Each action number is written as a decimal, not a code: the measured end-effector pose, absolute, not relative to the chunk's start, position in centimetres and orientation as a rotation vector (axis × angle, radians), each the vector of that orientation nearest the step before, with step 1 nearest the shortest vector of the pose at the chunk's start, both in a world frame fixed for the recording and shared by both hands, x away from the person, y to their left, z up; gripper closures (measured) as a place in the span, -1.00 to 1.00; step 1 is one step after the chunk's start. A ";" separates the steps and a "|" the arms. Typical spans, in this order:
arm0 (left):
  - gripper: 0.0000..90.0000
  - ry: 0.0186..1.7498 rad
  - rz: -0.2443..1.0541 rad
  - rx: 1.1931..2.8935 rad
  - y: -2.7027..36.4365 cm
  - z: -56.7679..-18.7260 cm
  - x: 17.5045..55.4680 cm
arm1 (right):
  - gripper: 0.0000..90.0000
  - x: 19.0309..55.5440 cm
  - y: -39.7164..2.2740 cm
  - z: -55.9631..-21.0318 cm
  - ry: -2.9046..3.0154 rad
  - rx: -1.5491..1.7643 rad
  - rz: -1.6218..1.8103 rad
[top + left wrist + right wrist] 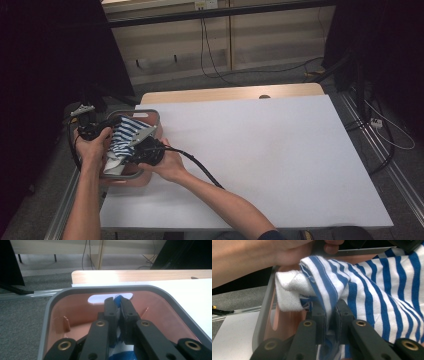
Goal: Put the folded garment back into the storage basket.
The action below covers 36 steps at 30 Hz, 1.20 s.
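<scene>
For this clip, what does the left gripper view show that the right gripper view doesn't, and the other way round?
Left gripper view alone: the basket's far wall with its handle slot, the wooden table edge beyond it, and the grey carpet floor.

Right gripper view alone: a white terry cloth bunched beside the stripes, and the person's other hand above it.

Both: black tongs pinched shut on the blue-and-white striped cloth, with the grey-rimmed salmon basket around them. In the left gripper view the cloth is a sliver between the left tongs; the right tongs grip a fold.
</scene>
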<state>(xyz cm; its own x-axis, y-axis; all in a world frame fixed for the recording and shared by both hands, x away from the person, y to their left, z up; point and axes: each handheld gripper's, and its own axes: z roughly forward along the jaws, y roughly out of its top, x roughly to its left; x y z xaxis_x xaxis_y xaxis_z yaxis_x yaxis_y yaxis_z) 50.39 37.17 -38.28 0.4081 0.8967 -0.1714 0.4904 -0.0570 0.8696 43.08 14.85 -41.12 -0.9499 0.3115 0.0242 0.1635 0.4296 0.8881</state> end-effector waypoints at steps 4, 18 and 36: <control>0.90 1.222 0.526 1.703 37.1 -38.3 50.5 | 0.78 43.1 14.9 -41.0 2.528 0.423 1.557; -0.08 1.270 0.515 1.704 37.2 -38.6 50.0 | 0.02 43.2 14.4 -40.7 2.528 0.442 1.562; -0.78 1.222 0.578 1.738 36.5 -37.5 47.2 | -0.33 43.3 10.9 -39.0 2.480 0.496 1.628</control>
